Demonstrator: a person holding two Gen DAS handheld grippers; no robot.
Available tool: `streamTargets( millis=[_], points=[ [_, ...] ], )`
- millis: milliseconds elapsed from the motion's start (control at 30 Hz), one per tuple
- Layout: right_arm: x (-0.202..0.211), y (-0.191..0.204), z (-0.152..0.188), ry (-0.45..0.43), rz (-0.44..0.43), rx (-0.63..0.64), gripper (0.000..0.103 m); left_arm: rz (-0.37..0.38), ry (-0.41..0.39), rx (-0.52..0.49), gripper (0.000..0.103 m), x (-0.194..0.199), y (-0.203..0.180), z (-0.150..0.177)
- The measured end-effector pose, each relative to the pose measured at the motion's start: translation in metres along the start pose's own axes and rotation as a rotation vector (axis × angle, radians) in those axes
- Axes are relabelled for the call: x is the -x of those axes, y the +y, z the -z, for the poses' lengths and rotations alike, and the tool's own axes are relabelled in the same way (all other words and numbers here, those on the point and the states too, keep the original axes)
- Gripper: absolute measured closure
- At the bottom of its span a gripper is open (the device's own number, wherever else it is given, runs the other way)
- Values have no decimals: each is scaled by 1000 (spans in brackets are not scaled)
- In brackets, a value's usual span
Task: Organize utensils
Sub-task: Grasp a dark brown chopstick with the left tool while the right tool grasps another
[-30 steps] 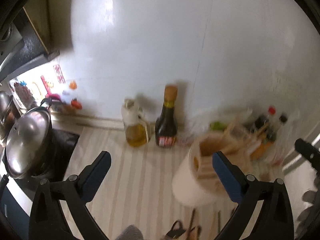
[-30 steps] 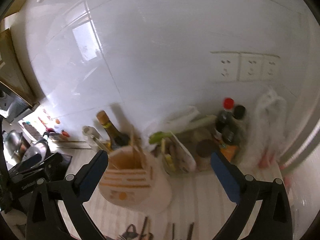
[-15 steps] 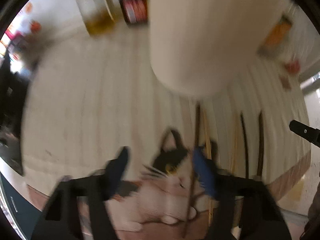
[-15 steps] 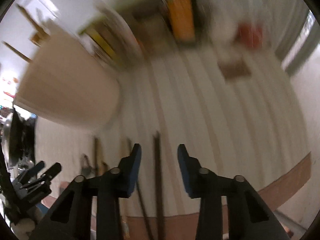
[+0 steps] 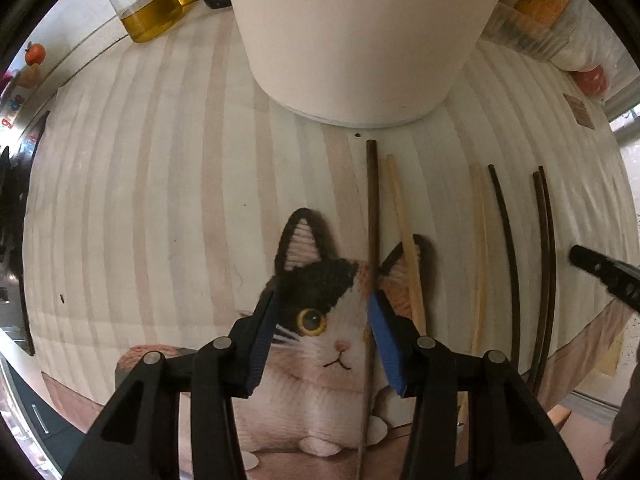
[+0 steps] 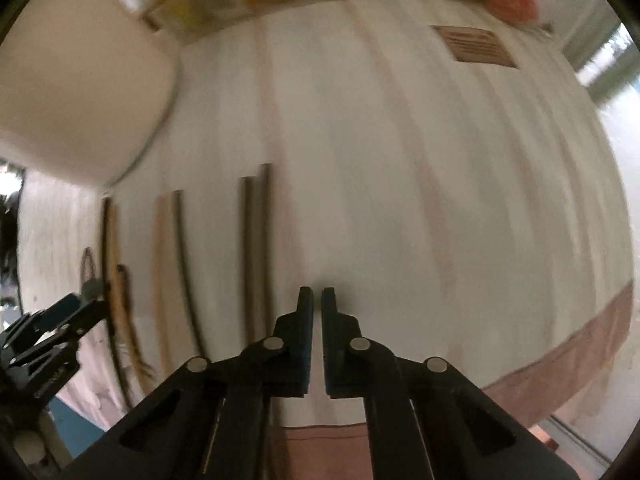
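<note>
A: Where are the chopsticks (image 5: 408,240)?
B: In a row near the tabletop (image 5: 140,200) front edge, below the holder (image 5: 360,40).
A: Jaws?
B: My left gripper (image 5: 322,304) has narrowed, half-spread over the cat mat (image 5: 320,344), dark chopstick (image 5: 372,216) against one pad; my right gripper (image 6: 316,300) has closed, empty.

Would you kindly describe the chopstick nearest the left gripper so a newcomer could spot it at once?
Start at the big cream utensil holder on the striped mat. Chopsticks lie side by side just below it. The leftmost, the dark brown chopstick, crosses the cat-shaped coaster, beside a pale wooden one.
</note>
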State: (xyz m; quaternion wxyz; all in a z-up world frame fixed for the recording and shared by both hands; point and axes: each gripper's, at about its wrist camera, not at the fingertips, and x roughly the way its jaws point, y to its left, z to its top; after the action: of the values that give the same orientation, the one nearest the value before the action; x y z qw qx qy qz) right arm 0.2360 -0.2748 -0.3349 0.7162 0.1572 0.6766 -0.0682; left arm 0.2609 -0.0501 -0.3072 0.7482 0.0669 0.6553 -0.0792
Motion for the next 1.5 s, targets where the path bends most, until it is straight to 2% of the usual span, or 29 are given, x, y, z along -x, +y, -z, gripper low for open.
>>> streamTargets(
  millis=[67, 100, 200, 300, 400, 500, 600, 733, 800, 967, 1100, 1167, 1233, 1367, 1500],
  points=[
    [7, -5, 0, -13, -65, -28, 100, 0, 2, 8, 59, 0, 2, 0],
    [9, -4, 0, -19, -80, -22, 96, 0, 2, 8, 59, 1, 5, -1],
    [9, 10, 1, -11, -112, 23, 96, -14, 11, 0, 61, 0, 10, 1],
    [-3, 24, 4, 18, -92, 65, 96, -3, 6, -4, 73, -5, 8, 4],
    [-7, 28, 8, 26, -75, 97, 98, -12, 7, -7, 97, -3, 6, 7],
    [-6, 33, 7, 34, -69, 101, 99, -28, 6, 32, 98, -5, 20, 10],
    [-3, 30, 4, 38, -34, 97, 99, -29, 14, 86, 98, -4, 40, 12],
    [-4, 29, -7, 57, -30, 85, 99, -19, 24, 135, 99, -4, 64, 15],
    [-8, 25, -19, 67, -16, 105, 98, 9, 28, 160, 98, -6, 78, 16],
    [-15, 45, -28, 78, -5, 144, 98, 122, 44, 200, 97, -7, 100, 17],
    [-17, 53, -30, 85, -15, 151, 98, 181, 38, 172, 95, 1, 90, 16],
    [-18, 40, -30, 92, 2, 146, 98, 210, 35, 115, 89, 5, 79, 18],
    [-15, 31, -33, 98, 0, 143, 98, 201, 36, 68, 78, 6, 67, 19],
    [-15, 23, -33, 104, 2, 142, 98, 119, 57, -17, 79, -5, 49, 12],
    [-18, 13, -30, 100, -6, 124, 98, 32, 31, -59, 81, -7, 37, 8]
  ],
)
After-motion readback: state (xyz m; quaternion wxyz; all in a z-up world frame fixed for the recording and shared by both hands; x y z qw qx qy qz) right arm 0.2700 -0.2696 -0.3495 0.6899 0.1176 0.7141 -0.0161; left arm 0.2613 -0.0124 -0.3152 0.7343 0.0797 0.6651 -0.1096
